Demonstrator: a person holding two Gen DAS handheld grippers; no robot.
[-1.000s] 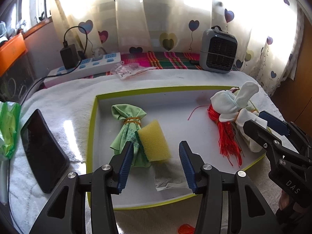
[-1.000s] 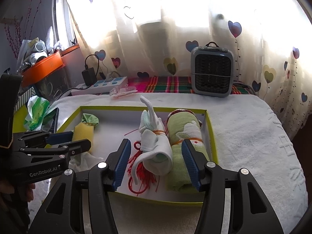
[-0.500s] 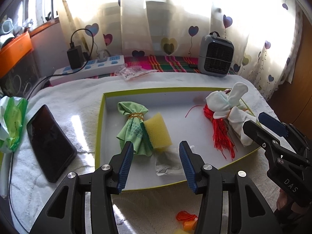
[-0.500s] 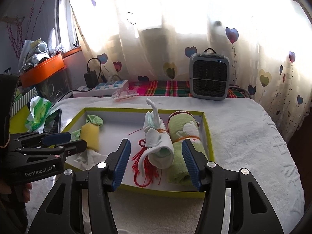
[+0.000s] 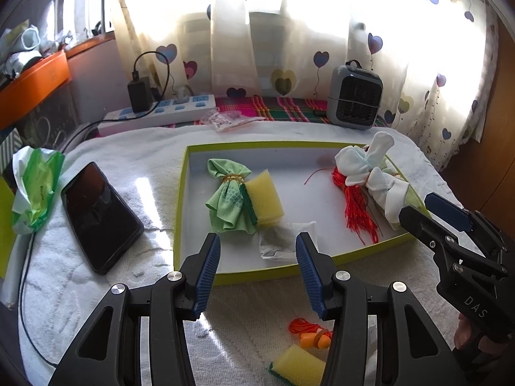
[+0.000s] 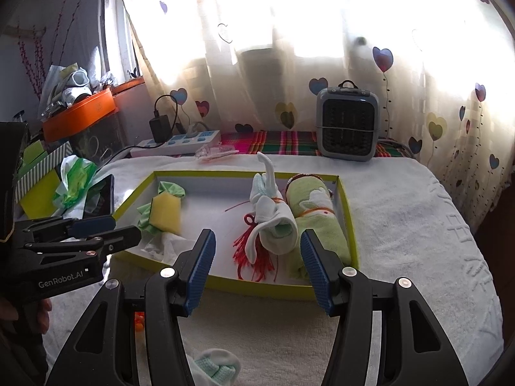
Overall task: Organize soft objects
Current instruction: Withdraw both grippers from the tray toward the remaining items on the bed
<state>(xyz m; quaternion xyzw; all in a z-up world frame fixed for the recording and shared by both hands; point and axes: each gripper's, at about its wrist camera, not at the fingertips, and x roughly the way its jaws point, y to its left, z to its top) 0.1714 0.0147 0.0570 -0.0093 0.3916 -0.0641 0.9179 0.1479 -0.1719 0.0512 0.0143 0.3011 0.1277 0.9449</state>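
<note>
Soft objects: lying mostly inside the green-rimmed tray [image 5: 180,193], with a few remaining outside it on the white towel [image 5: 135,160] covering the table.
Left jaws: standing released and empty; left gripper [image 5: 257,257] is hovering over the tray's near rim, blue pads clear of everything.
Right jaws: standing released and empty; right gripper [image 6: 256,260] is hovering above the near rim, apart from the bundles beyond it.
Change, both grippers: both are backing away from the tray compared with a second ago; the tray is appearing smaller and more of the near towel is coming into view.
Newly showing, left view: a second yellow sponge [image 5: 297,365] and an orange cord bundle [image 5: 310,331] are lying on the towel just below the left gripper.
Newly showing, right view: a pale mint sock [image 6: 214,366] is lying on the towel at the bottom edge.
Tray, left half: green cloth bundle [image 5: 228,196] is touching a yellow sponge [image 5: 264,196]; a crumpled white tissue [image 5: 286,239] is sitting just in front.
Tray, right half: white sock bundle [image 6: 273,215] is resting over a red tassel [image 6: 254,251], beside a rolled green towel [image 6: 318,218] against the right wall.
Meaning for task: judged as a placement finishing and the hands withdrawing toward the unsorted items; those near items are likely the next picks.
</note>
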